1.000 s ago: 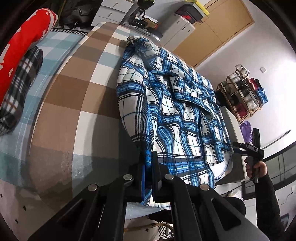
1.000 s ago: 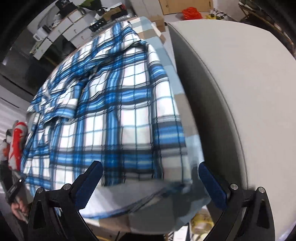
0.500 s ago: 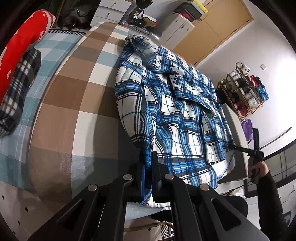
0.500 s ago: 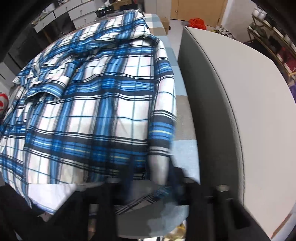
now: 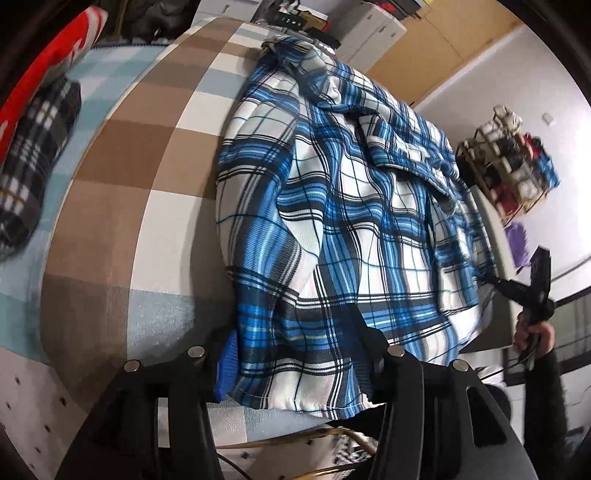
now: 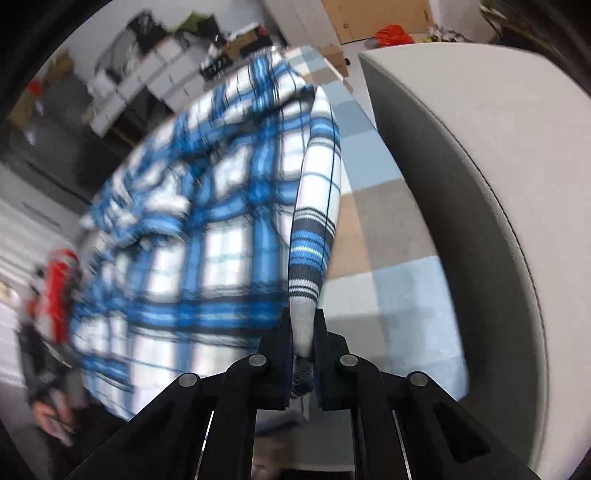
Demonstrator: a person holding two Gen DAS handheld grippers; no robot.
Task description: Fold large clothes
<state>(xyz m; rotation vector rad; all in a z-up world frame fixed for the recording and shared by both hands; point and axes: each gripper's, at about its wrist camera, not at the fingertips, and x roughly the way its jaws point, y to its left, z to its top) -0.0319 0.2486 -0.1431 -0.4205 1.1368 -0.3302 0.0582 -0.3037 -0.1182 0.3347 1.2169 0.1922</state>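
Note:
A blue, white and black plaid shirt (image 5: 354, 221) lies spread on a bed with a brown, white and pale blue checked cover (image 5: 122, 206). My left gripper (image 5: 295, 365) is open, its fingers wide apart on either side of the shirt's near hem, which lies loose between them. My right gripper (image 6: 303, 332) is shut on the shirt's edge (image 6: 314, 229) and holds it lifted off the bed. The right gripper also shows in the left wrist view (image 5: 524, 291), at the shirt's far right corner.
A grey padded headboard or bed end (image 6: 480, 206) runs along the right. A red pillow (image 5: 55, 62) and a black and white plaid cloth (image 5: 33, 155) lie at the bed's left. Drawers, boxes (image 5: 369, 33) and a shoe rack (image 5: 509, 166) stand behind.
My left gripper has let go of the shirt hem and opened wide. My right gripper has shut on the shirt's other edge and lifted it.

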